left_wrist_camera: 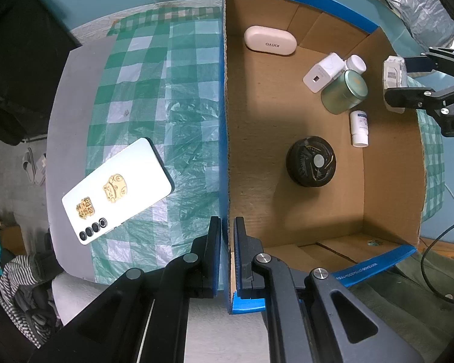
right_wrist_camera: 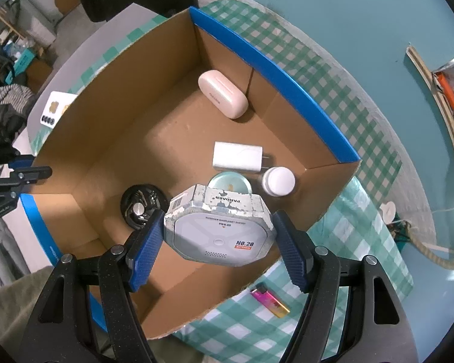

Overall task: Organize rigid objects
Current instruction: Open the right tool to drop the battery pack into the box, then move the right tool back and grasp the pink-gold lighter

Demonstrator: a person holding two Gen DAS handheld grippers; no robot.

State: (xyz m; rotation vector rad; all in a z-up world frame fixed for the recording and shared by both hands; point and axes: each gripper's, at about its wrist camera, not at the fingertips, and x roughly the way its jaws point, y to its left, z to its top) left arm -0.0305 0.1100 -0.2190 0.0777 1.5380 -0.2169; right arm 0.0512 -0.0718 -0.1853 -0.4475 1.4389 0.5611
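An open cardboard box point(left_wrist_camera: 287, 211) with blue outer walls stands on the checked cloth. My left gripper point(left_wrist_camera: 228, 220) is shut on its near wall, one finger on each side. Over the box's opposite edge, my right gripper point(right_wrist_camera: 218, 213) is shut on a white octagonal case point(right_wrist_camera: 219, 227), which its blue pads point(right_wrist_camera: 145, 242) clamp from both sides; the left wrist view shows this gripper point(left_wrist_camera: 395, 77) at the box's right rim. Inside lie a white earbud case point(left_wrist_camera: 270, 40), a white charger point(left_wrist_camera: 324, 71), a green jar point(left_wrist_camera: 345, 90), a white bottle point(left_wrist_camera: 355, 63), a small white tube point(left_wrist_camera: 359, 127) and a black disc point(left_wrist_camera: 311, 161).
A white phone point(left_wrist_camera: 116, 190) with gold stickers lies face down on the green checked cloth point(left_wrist_camera: 166, 90) left of the box. A pink-and-yellow lighter point(right_wrist_camera: 269, 299) lies on the cloth outside the box's near corner. Cables and clutter surround the table.
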